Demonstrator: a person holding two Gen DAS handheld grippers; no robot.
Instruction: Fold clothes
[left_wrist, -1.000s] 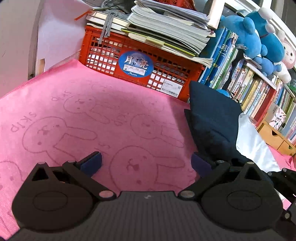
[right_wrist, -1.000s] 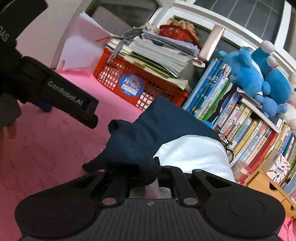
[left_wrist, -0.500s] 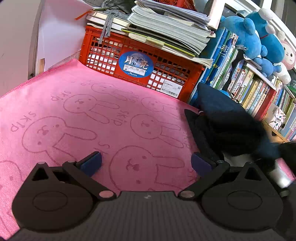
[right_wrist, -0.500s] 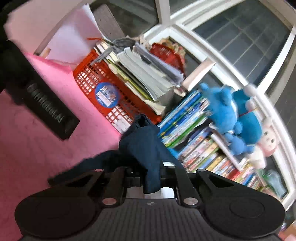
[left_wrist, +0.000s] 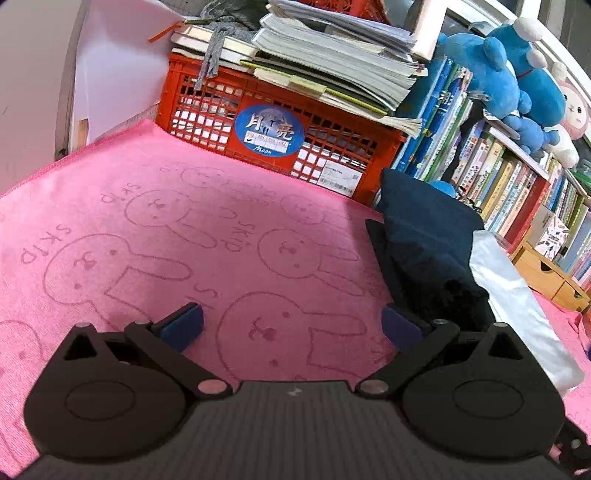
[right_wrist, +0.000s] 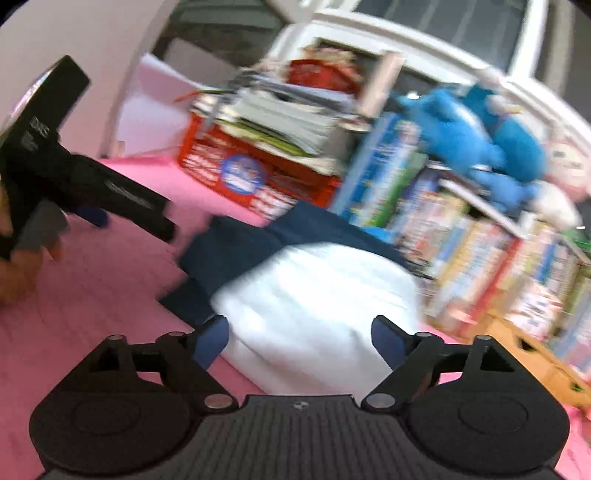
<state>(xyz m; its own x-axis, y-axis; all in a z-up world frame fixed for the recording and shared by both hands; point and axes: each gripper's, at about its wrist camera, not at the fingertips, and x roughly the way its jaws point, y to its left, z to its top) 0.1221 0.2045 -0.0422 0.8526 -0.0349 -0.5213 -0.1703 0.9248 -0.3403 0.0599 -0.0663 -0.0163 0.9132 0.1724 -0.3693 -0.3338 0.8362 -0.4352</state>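
A folded navy garment (left_wrist: 424, 236) lies on the right side of the pink rabbit-print towel (left_wrist: 166, 240), with a folded white garment (left_wrist: 517, 317) lying partly on it. In the blurred right wrist view the navy garment (right_wrist: 236, 254) sits behind the white garment (right_wrist: 317, 306). My right gripper (right_wrist: 301, 341) hovers just in front of the white garment, its jaws opening, nothing pressed between the pads. My left gripper (left_wrist: 291, 325) stands open over bare towel, left of the pile. Seen from the right wrist, the left gripper's black body (right_wrist: 96, 192) is held by a hand.
A red crate (left_wrist: 280, 140) topped with stacked books and papers stands at the towel's far edge. Shelves of books (left_wrist: 509, 184) with blue and pink plush toys (left_wrist: 517, 74) run along the right. A small wooden drawer box (left_wrist: 546, 273) sits behind the pile.
My right gripper has let go of the navy garment, which now lies flat behind the white one, and has opened while pulling back. The left gripper has stayed put.
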